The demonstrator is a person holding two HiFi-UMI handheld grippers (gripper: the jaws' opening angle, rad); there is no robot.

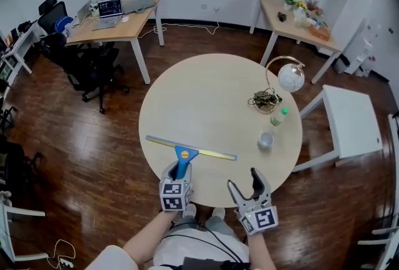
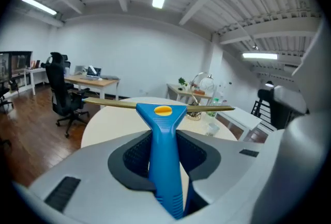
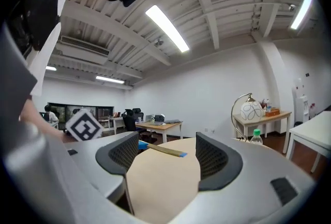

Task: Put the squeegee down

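Note:
A squeegee (image 1: 186, 153) with a blue handle and a long yellow-green blade lies low over the near part of the round beige table (image 1: 206, 100). My left gripper (image 1: 181, 170) is shut on its blue handle (image 2: 164, 155) at the table's near edge. In the left gripper view the blade (image 2: 114, 104) runs crosswise beyond the jaws. My right gripper (image 1: 244, 186) stands open and empty at the near right edge of the table. The right gripper view shows its jaws apart, with the squeegee's blade end (image 3: 164, 150) between and beyond them; whether the blade touches the tabletop I cannot tell.
On the table's right side stand a globe lamp (image 1: 290, 77), a tangle of cable (image 1: 265, 100), a green-capped bottle (image 1: 278, 116) and a small cup (image 1: 266, 139). A white side table (image 1: 353, 122) is at the right. Desks and office chairs (image 1: 87, 66) stand farther off.

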